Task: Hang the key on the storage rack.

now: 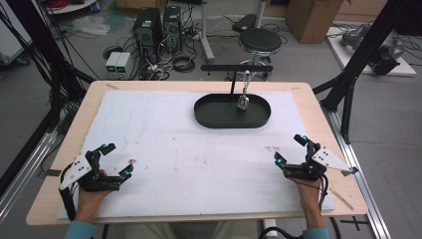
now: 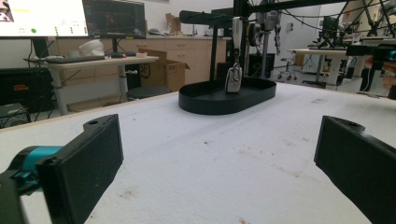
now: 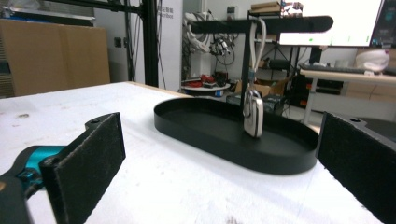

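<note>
Both the left tool [image 1: 113, 160] and right tool [image 1: 290, 150] rest wide apart and empty on the worktop [image 1: 174, 149]. The padlock [image 1: 243, 102] hangs over the black tray [image 1: 209, 113] at twelve o'clock. Best approach level, jaws straddling its body, closing gently so it does not swing.

I see a white mat [image 1: 199, 164] covering most of the wooden table [image 1: 199, 85]. Beyond the far edge, on the floor, stand a black stool [image 1: 260, 40], two computer towers [image 1: 158, 27] among loose cables [image 1: 181, 62], and a cardboard box [image 1: 311, 17].
</note>
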Available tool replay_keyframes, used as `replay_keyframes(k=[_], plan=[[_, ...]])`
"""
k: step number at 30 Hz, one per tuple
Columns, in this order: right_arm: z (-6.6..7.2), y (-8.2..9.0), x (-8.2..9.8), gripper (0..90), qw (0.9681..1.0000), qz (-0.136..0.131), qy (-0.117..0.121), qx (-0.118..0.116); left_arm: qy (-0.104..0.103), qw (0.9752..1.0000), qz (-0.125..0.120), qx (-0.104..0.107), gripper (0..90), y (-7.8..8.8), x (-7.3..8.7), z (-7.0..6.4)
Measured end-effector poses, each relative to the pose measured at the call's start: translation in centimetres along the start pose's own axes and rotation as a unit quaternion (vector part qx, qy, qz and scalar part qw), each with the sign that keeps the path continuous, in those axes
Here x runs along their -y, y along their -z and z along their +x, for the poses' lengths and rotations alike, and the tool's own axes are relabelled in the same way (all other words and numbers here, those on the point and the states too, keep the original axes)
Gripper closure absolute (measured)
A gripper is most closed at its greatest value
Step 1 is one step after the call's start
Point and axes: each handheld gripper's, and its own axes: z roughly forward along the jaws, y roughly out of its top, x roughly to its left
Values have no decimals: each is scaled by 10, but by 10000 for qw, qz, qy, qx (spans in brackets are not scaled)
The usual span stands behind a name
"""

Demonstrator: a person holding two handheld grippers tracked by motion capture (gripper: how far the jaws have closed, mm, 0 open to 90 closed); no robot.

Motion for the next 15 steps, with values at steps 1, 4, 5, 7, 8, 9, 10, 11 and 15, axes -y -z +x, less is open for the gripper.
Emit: replay_keyframes(k=[1,4,5,7,8,9,10,11,15], plan=[[-1,0,4,7,10000,55,-47,24,-8,10000,0,6,17,0,0,0],[-3,-2,13,6,9997,77,-227,13,4,10000,0,1,17,0,0,0],[-3,-3,16,6,9994,117,-321,-14,7,10000,-6,2,17,0,0,0],[-2,-2,16,6,9997,65,-227,-41,6,10000,0,2,17,0,0,0],[-1,-2,16,6,9998,92,-179,-53,10,10000,8,5,17,0,0,1],[0,-2,17,6,9998,83,-156,-46,43,10000,12,-1,17,0,0,1],[1,-2,17,6,9999,72,-149,-42,48,10000,18,1,17,0,0,1],[1,-2,17,7,9999,30,-110,-44,47,10000,18,2,17,0,0,1],[2,-1,17,6,10000,9,-48,-44,12,10000,2,-3,17,0,0,1]])
